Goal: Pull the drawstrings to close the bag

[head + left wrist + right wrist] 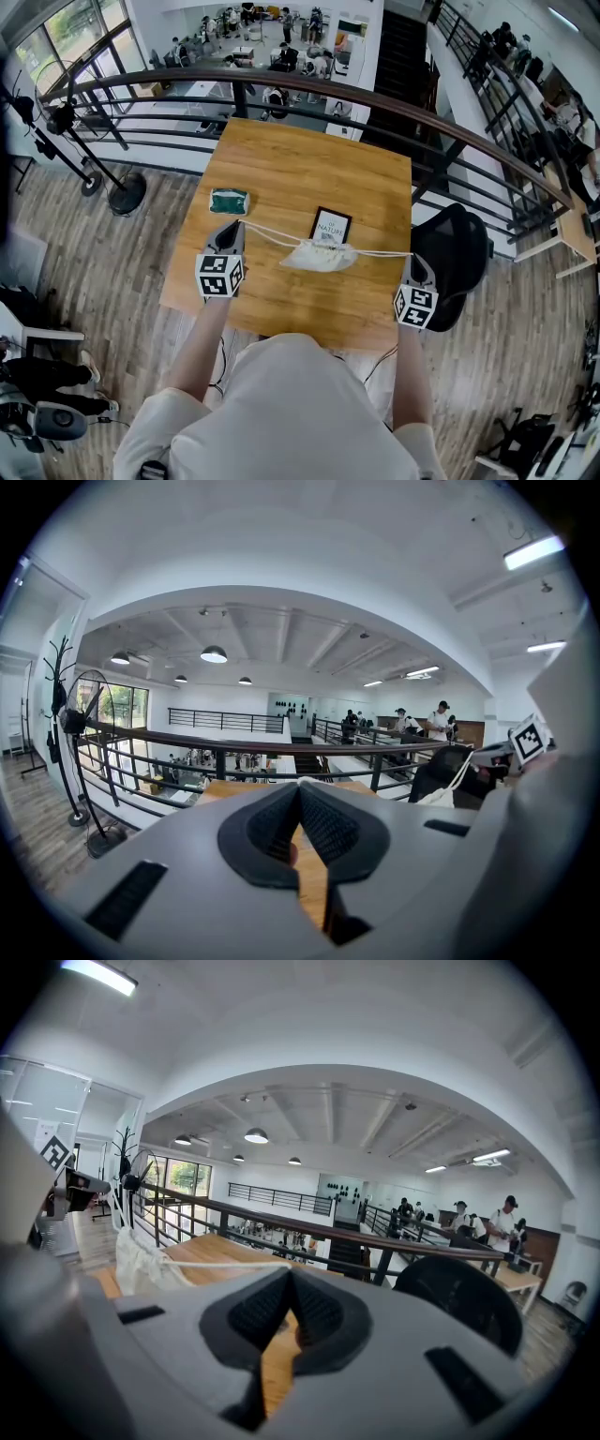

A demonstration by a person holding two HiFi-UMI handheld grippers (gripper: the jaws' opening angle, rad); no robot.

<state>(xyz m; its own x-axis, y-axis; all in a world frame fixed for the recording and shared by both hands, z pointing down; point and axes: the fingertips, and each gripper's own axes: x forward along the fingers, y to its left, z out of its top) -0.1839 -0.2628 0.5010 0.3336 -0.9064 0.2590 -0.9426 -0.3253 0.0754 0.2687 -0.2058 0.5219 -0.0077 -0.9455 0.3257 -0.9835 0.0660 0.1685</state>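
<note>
**Fingers.** The left gripper [298, 794] has its fingers pressed together on the left drawstring [272, 232]. The right gripper [289, 1279] pinches the right drawstring [225, 1264] the same way.

**Bag.** Both cords run taut to the white bag [322, 255], which lies gathered at mid-tabletop [281, 159] between the grippers. Its contents cannot be seen.

**Surroundings.** Behind the bag are a black-framed card [330, 225] and a green pouch [229, 201]. Beyond them are a curved railing [260, 744], a black chair [459, 248] and a wood-plank floor [122, 272].
</note>
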